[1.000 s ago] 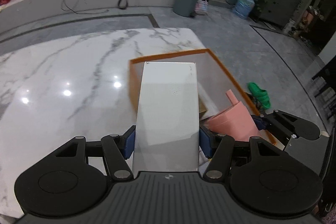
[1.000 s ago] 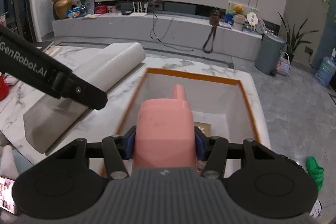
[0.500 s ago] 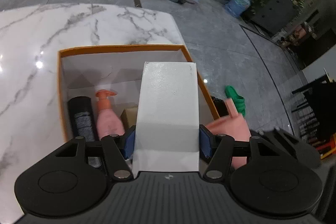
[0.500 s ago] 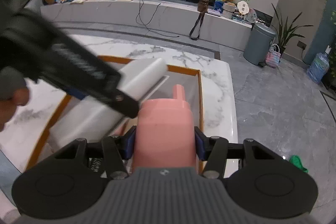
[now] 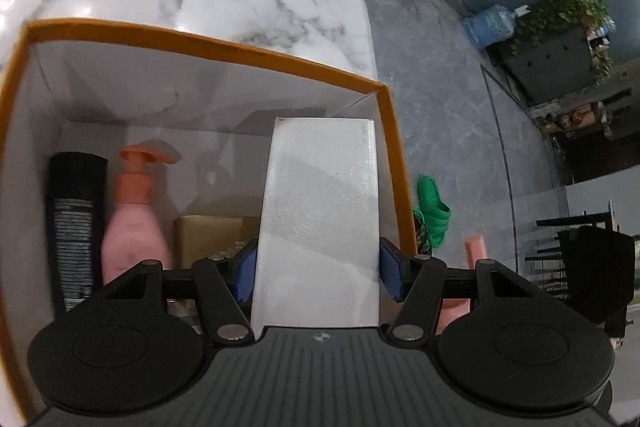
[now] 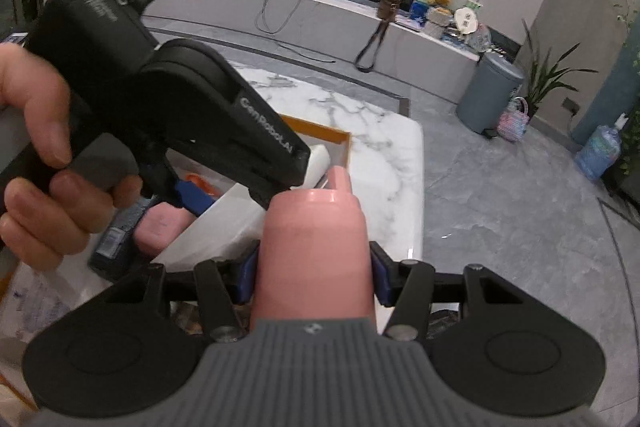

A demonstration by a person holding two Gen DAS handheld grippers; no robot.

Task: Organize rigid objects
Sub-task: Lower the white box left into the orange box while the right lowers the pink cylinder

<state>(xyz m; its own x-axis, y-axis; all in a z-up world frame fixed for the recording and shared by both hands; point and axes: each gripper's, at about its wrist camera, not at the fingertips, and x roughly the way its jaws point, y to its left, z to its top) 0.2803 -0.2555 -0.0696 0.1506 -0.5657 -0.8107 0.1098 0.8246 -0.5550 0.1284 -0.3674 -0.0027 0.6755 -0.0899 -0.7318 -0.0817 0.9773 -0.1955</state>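
- Box (image 5: 316, 211), white, gripped by left gripper (image 5: 318, 273) fingers, now lowered inside orange-rimmed bin (image 5: 200, 45).
- Right gripper (image 6: 314, 277) fingers clamp pink bottle (image 6: 314, 251).
- Only right view shows hand (image 6: 44, 163).

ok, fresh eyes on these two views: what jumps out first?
The white box clamped in the left gripper, tilted down into the orange-rimmed bin beside a pink pump bottle and a black can. Then the pink bottle filling the right gripper, just outside the bin's right edge.
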